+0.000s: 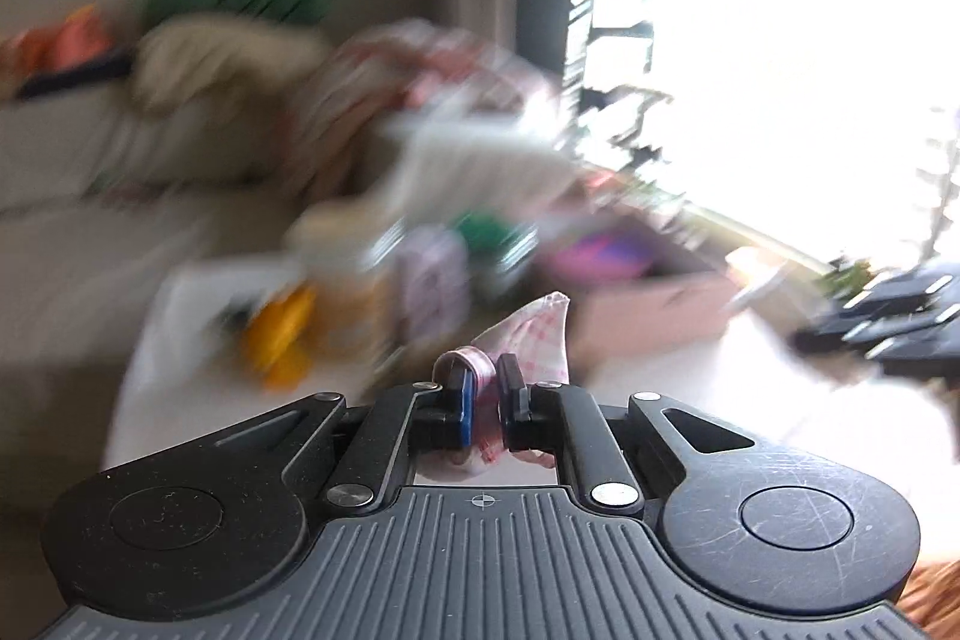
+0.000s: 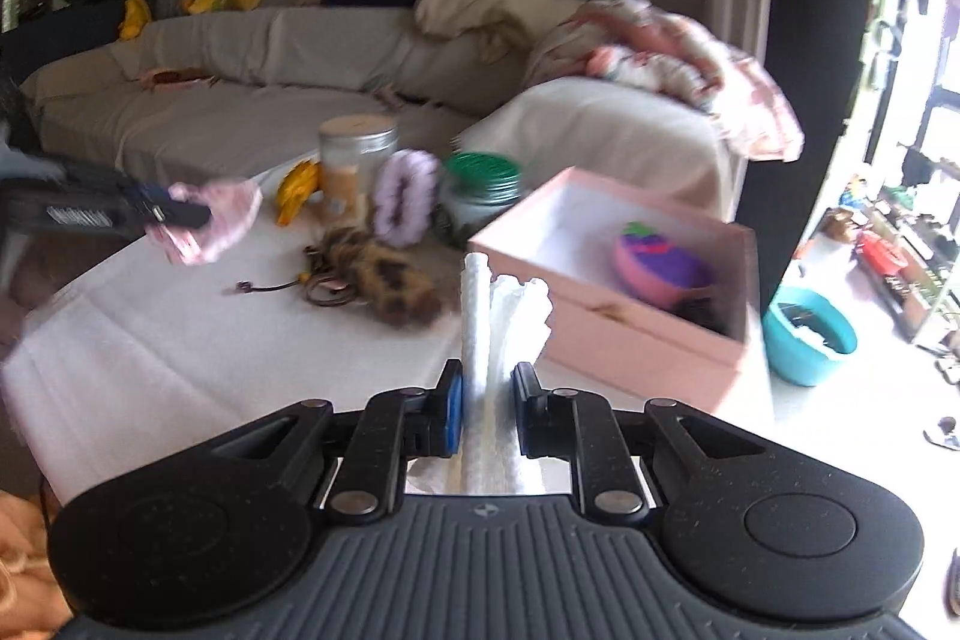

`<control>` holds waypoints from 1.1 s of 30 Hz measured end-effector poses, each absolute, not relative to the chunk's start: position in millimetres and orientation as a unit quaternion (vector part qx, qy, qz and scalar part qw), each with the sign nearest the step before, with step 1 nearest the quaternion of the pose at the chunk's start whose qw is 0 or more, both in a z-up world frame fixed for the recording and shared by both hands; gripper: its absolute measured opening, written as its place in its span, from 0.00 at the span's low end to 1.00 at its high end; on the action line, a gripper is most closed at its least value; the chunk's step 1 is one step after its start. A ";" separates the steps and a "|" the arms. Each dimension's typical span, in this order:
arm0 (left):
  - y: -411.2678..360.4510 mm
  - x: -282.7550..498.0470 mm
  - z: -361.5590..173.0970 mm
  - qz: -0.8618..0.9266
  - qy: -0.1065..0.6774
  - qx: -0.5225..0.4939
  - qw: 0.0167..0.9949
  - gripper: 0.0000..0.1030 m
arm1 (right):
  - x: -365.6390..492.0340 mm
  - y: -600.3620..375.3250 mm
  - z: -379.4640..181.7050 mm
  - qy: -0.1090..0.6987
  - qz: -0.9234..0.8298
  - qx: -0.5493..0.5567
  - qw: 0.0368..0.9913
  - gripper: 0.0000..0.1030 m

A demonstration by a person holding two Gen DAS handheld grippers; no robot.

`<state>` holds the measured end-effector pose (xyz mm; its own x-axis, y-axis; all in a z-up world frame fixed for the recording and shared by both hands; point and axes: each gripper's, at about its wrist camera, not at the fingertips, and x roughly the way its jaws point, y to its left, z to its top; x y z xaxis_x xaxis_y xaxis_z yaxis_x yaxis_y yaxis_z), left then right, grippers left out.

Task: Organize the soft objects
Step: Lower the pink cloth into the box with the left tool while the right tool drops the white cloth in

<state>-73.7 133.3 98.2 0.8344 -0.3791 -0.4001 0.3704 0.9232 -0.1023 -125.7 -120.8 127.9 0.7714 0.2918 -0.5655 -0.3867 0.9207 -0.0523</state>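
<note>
Both wrist views face sofa (image 2: 270,58) across table (image 2: 180,340), sharing pink box (image 2: 630,340).

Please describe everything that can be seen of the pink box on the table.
The pink box is open, with no lid visible on it. It looks like stiff card, pale pink outside and white on its inner walls. It stands on the white table, on the right, turned so that one corner points toward the camera. Inside lies a round pink and purple soft toy, with something dark beside it that I cannot identify. A green-lidded jar stands close behind its left corner; whether they touch is unclear.
</note>
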 end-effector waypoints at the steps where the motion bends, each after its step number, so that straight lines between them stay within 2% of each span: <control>1: 122.9 -70.9 109.2 -0.214 0.201 -0.007 0.956 0.11 | -127.0 -127.2 130.3 0.283 0.173 -0.079 0.940 0.16; 7: 28.7 9.2 166.8 -0.285 0.175 0.028 0.942 0.14 | -121.2 -157.8 128.9 0.285 0.141 -0.040 0.947 0.16; 10: -5.2 82.7 155.8 -0.298 0.260 -0.032 0.918 0.14 | -113.9 -165.1 118.5 0.298 0.134 -0.036 0.944 0.16; 13: -23.4 144.0 107.2 -0.310 0.381 -0.095 0.866 0.15 | -104.1 -173.7 106.7 0.317 0.121 -0.033 0.940 0.16; 15: -24.0 159.4 82.1 -0.293 0.405 -0.097 0.861 0.15 | -95.0 -179.6 101.6 0.327 0.114 -0.030 0.937 0.16; 20: 3.0 158.3 76.9 -0.286 0.352 -0.146 0.879 0.15 | -64.8 -189.0 115.7 0.326 0.130 0.000 0.936 0.16; 25: 47.7 138.1 106.7 -0.261 0.271 -0.180 0.909 0.15 | 8.3 -179.8 155.1 0.302 0.162 0.054 0.938 0.17; 27: 71.4 129.4 114.8 -0.229 0.253 -0.175 0.924 0.15 | 48.4 -173.7 162.0 0.323 0.187 0.084 0.924 0.29; 28: 85.9 121.7 114.5 -0.209 0.248 -0.173 0.930 0.15 | 68.7 -171.2 162.0 0.343 0.193 0.097 0.914 0.57; 29: 101.8 117.7 110.9 -0.193 0.246 -0.174 0.934 0.15 | 83.8 -170.1 161.0 0.355 0.188 0.114 0.909 0.76; 33: 159.6 93.0 86.3 -0.119 0.250 -0.176 0.945 0.15 | 98.8 -162.3 152.3 0.361 0.149 0.118 0.913 0.77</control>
